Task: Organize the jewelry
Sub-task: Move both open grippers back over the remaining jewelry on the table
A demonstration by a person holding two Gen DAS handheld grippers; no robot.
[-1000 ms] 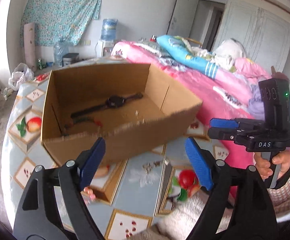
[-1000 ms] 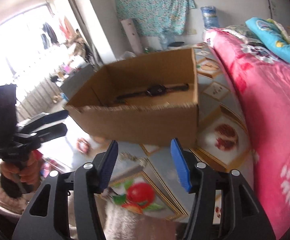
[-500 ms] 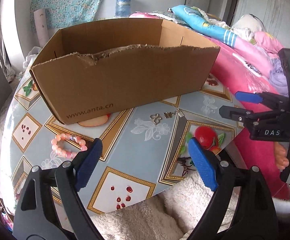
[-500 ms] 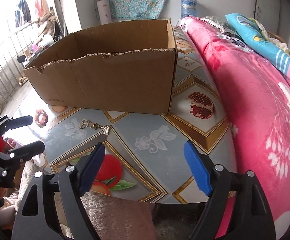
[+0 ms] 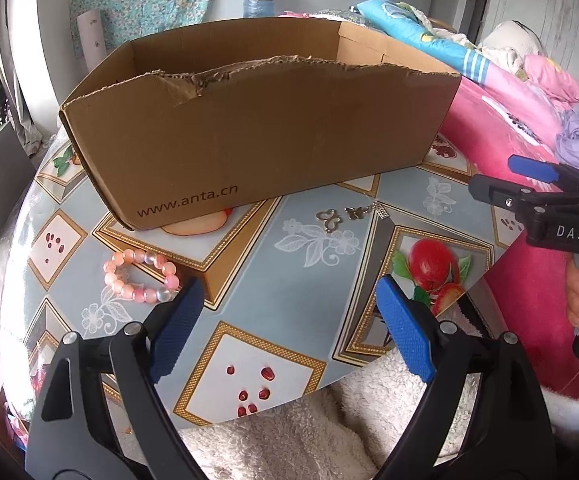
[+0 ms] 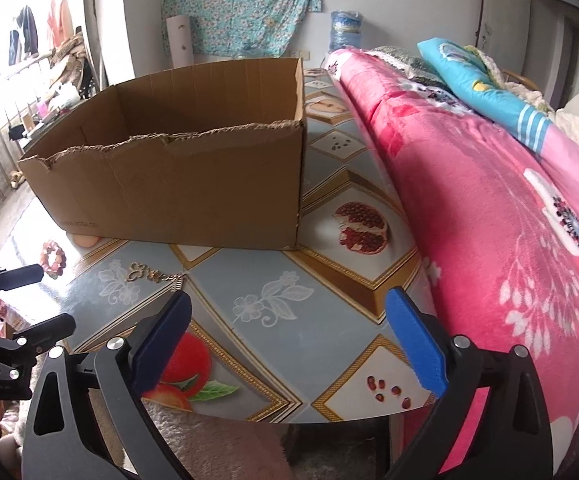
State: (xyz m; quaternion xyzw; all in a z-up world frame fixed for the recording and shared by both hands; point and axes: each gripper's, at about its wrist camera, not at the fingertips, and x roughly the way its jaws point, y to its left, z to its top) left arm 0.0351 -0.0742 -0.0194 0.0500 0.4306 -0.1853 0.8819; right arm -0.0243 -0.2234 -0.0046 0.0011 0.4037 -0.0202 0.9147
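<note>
- Pink bead bracelet (image 5: 140,276) on patterned desk (image 5: 289,300), just beside left claw (image 5: 285,328); gold chain (image 5: 349,216) near cardboard box (image 5: 257,132).
- Left claw wide open, empty.
- Right claw (image 6: 289,344) opening, nothing between.
- Likely light, slippery; best pinched across beads.

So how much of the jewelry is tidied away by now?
Little shows as done: the cardboard box hides its inside from here. Nothing is in hand; the left gripper is open and empty, the right gripper is opening, empty. Left on the table: the pink bead bracelet and gold chain.
</note>
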